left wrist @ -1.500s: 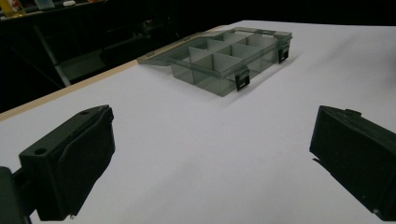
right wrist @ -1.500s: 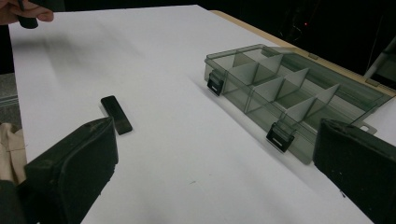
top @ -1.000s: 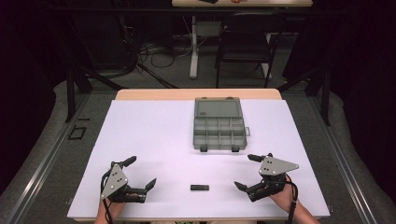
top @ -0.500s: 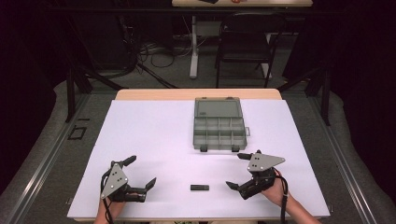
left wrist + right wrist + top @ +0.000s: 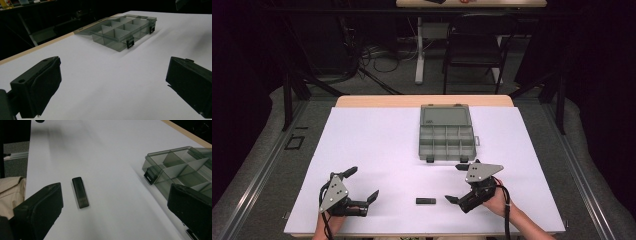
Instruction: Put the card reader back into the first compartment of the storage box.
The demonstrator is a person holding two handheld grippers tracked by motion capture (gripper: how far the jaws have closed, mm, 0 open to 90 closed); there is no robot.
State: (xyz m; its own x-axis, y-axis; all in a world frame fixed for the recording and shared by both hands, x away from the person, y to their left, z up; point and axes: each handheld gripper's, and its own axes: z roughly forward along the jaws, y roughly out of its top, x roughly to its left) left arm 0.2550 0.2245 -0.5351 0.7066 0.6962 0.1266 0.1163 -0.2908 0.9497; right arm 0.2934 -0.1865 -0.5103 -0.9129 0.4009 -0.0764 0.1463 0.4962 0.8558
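Observation:
A small black bar (image 5: pixel 425 201) lies flat on the white table near the front edge. My right gripper (image 5: pixel 455 183) stands open just to its right, jaws wide and pointing left at it. In the right gripper view the bar (image 5: pixel 80 192) lies ahead, nearer the left jaw, with nothing between the gripper's (image 5: pixel 115 205) jaws. My left gripper (image 5: pixel 362 183) rests open at the front left, apart from the bar. An open grey compartment box (image 5: pixel 447 135) with empty cells sits at the table's centre back, seen in the left gripper view as the box (image 5: pixel 125 30) far ahead of the gripper (image 5: pixel 113 75).
The white table sheet (image 5: pixel 377 145) spreads wide between the grippers and the box. The box's lid (image 5: pixel 443 115) lies folded back toward the far edge. A beige sleeve (image 5: pixel 10 192) shows at the left of the right gripper view. A chair (image 5: pixel 472 45) stands beyond the table.
My right gripper has slid left across the table toward the black bar, staying open. The left gripper and the bar have not moved.

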